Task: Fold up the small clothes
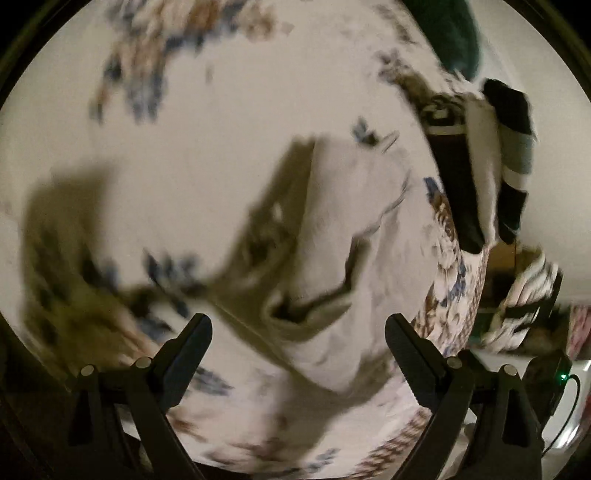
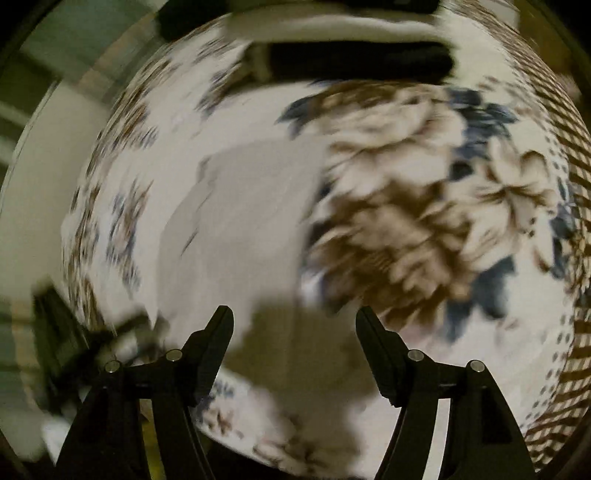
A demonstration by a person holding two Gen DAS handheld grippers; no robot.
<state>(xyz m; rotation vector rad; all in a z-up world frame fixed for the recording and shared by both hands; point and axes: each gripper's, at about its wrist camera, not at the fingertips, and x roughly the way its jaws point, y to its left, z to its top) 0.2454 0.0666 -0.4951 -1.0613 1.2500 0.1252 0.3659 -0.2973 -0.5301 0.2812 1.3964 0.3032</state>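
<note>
White garment [image 1: 332,236] lies rumpled, unfolded, at 12 o'clock of left gripper [image 1: 298,325]; folded dark-and-white pieces [image 1: 480,166] at 2 o'clock (stacked, apparently). Right gripper [image 2: 294,317] and left both spread, empty.

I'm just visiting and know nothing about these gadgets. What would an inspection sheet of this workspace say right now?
Surface: floral sheet, white with brown and blue flowers; views blurred.
Job's things: white garment lies rumpled on the sheet; in the right view it shows as a pale patch. Not yet neatly folded.
Clutter: dark and striped clothes piled at the sheet's edge; a green item beyond them.
Grippers: left gripper open, empty, above the garment; right gripper open, empty, casting a shadow.
Cables: thin black cable beside a green light.
Surroundings: dim room, too blurred to tell more.
</note>
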